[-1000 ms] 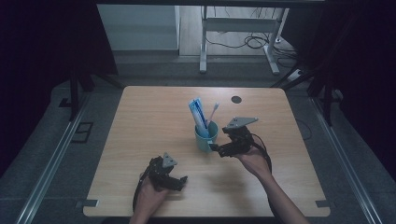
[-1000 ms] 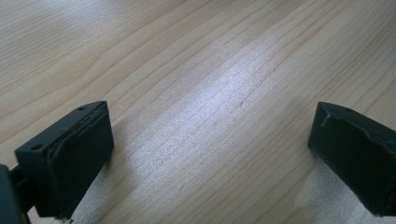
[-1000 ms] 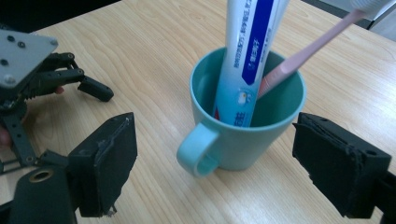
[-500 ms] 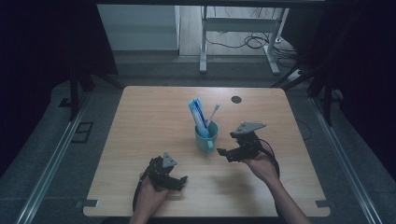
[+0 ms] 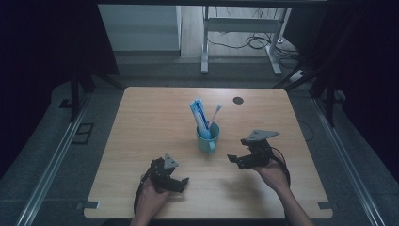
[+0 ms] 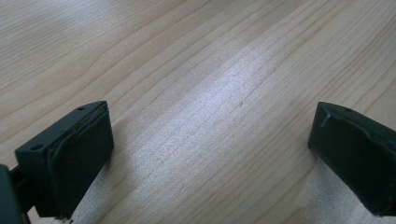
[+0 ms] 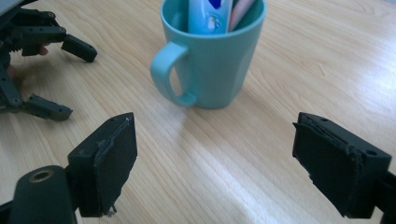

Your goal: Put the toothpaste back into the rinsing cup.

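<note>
A teal mug (image 5: 207,139) stands at the table's middle, with a blue-and-white toothpaste tube (image 5: 199,115) and a pink toothbrush (image 5: 215,113) upright in it. My right gripper (image 5: 236,150) hovers just right of the mug, open and holding nothing. In the right gripper view the mug (image 7: 212,60) stands ahead of the spread jaws of the right gripper (image 7: 215,158), its handle turned to the left. My left gripper (image 5: 182,183) rests near the front edge, below and left of the mug. In its own view the left gripper (image 6: 210,154) is open over bare wood.
The wooden table (image 5: 141,122) has a small black round mark (image 5: 238,100) at its back right. A metal frame (image 5: 240,42) and cables stand on the floor beyond the far edge. My left gripper (image 7: 32,60) appears at the upper left of the right gripper view.
My right gripper has drawn back to the right and slightly toward the front edge, away from the mug. The left gripper and the mug have not moved.
</note>
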`<action>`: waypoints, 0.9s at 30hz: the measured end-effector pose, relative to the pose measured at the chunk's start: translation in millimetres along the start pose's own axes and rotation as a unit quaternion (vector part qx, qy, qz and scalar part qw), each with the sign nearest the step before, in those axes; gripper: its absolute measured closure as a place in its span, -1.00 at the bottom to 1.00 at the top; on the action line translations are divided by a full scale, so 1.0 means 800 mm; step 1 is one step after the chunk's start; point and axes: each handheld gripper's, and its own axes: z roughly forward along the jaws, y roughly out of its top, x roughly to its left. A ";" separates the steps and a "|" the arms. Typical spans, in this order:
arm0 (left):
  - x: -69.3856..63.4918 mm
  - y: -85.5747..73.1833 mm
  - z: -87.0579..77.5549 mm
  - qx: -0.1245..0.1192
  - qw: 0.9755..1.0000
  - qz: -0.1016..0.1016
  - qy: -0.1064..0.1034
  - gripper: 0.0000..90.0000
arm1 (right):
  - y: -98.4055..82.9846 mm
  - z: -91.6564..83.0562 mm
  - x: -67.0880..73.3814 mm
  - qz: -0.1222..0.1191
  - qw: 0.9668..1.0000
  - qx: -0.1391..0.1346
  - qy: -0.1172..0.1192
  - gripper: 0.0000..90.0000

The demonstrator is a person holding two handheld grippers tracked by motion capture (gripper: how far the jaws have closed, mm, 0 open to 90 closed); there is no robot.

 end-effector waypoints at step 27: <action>-0.001 0.000 0.000 0.000 1.000 -0.003 0.001 -0.99 | -0.091 -0.027 -0.016 0.043 0.998 0.018 -0.032 -0.70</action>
